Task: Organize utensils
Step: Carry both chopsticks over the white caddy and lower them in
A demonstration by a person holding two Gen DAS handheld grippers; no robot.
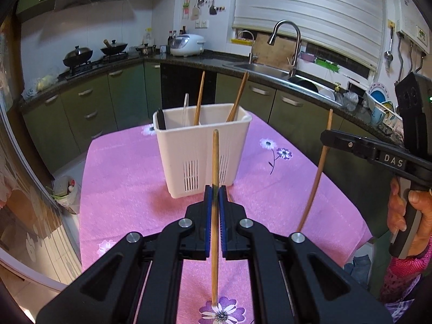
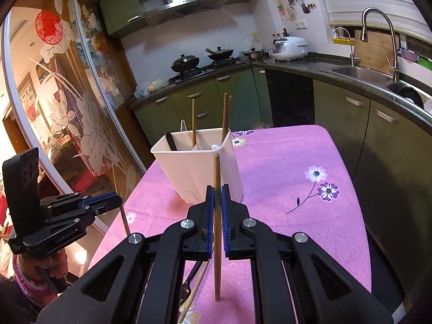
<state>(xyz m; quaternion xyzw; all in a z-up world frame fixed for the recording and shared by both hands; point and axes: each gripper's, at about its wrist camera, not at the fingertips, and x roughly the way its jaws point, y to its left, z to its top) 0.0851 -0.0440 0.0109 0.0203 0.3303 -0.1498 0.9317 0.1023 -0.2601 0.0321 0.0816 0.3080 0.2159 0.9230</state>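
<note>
A white utensil caddy [image 1: 201, 145] stands on the pink tablecloth [image 1: 129, 178], also in the right wrist view [image 2: 199, 167]. It holds wooden chopsticks [image 1: 199, 97], a clear utensil and a black one. My left gripper [image 1: 215, 191] is shut on a wooden chopstick [image 1: 215, 162], held upright just in front of the caddy. My right gripper [image 2: 217, 191] is shut on another wooden chopstick [image 2: 217, 229], upright, near the caddy's right corner. The right gripper shows at the right of the left wrist view [image 1: 328, 136]; the left gripper shows at the left of the right wrist view [image 2: 118, 198].
More utensils [image 2: 193, 286] lie on the cloth under my right gripper. Green cabinets [image 1: 89, 108], a stove with pans [image 1: 78, 58], a sink with a tap [image 1: 286, 40] and a dish rack [image 1: 380, 105] ring the table. A glass door [image 2: 54, 94] is at the left.
</note>
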